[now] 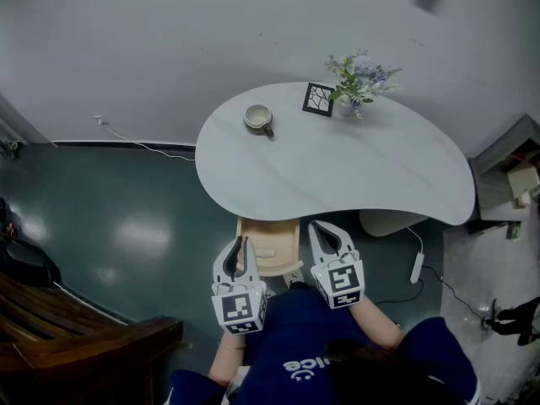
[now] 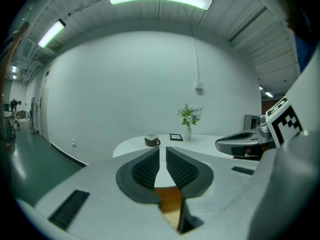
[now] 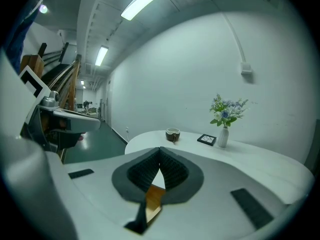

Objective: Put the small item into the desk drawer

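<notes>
Right hand-held gripper is closed and empty, left hand-held gripper slightly parted; vase holds flowers.

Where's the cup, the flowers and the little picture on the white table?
cup [image 1: 257,116]: head view, the middle of its open top.
flowers [image 1: 361,74]: head view, the blooms above the vase.
little picture [image 1: 319,99]: head view, the middle of the dark frame.
</notes>
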The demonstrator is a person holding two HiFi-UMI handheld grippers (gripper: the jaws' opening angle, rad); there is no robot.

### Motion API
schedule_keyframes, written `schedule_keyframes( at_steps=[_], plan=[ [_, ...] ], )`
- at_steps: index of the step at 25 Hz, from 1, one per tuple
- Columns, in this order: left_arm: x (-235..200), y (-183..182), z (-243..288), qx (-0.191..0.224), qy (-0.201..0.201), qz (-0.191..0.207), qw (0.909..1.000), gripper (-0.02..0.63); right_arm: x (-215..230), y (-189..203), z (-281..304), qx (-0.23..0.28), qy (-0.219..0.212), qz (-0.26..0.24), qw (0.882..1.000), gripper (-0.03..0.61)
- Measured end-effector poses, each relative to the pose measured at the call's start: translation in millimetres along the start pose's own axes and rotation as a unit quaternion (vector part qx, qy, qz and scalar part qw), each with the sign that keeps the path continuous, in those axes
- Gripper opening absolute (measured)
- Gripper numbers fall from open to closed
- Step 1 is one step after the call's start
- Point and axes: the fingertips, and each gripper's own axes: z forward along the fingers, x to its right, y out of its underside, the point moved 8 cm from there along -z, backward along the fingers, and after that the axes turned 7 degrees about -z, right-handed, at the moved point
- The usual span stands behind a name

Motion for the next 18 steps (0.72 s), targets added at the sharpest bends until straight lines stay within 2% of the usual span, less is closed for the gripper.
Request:
schedule_keyframes(
  at_steps=[7, 13, 18],
  plan=[
    [-2.7, 1.1, -1.3, -0.002, -0.001, 0.002, 1.0, 0.043, -8.4, -6.4, 0.8, 0.022, -0.021, -0.006, 1.0, 0.008],
    [-5.5, 4.5, -3.2, -0.005, 0.0, 0.007, 1.0, 0.043, -12.8, -6.0, 1.3, 0.017, -0.018, -0.022, 0.999, 0.008],
    [-4.4, 5.7, -4.3, -0.01, 0.006, 0.012, 0.9999, 0.043, -13.7, -7.3, 2.9, 0.017, -0.018, -0.015, 1.0, 0.008]
  ],
)
